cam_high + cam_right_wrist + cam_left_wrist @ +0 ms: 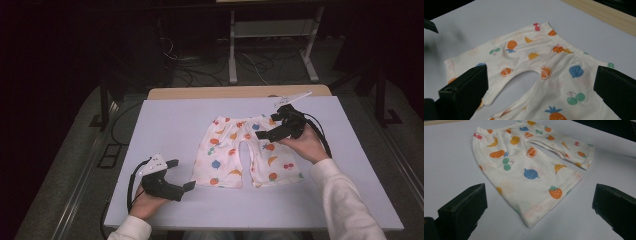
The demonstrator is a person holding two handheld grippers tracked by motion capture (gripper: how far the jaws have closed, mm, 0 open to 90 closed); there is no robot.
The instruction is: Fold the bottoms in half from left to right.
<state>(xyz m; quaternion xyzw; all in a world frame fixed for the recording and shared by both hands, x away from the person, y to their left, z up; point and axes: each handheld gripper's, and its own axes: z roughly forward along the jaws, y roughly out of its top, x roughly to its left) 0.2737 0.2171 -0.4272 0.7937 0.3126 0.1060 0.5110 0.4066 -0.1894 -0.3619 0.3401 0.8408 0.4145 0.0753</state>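
Observation:
A small pair of white shorts [240, 152] printed with coloured fruit lies flat on the white table, waistband at the far side and both legs toward me. My left gripper [181, 175] is open, low over the table just left of the left leg's hem [536, 210], holding nothing. Above the shorts' right waist corner, my right gripper [267, 125] is open too. Its jaws point across the waistband [574, 50] and the crotch [529, 75]. Between the black jaws the left gripper view shows the shorts [529, 167], and the right gripper view shows the shorts [536, 70].
The white table top [165, 120] has bare room to the left of the shorts and along the near edge. A wooden edge [240, 92] runs behind it. Beyond stand a white metal frame [272, 45] and floor cables [195, 70] in the dark.

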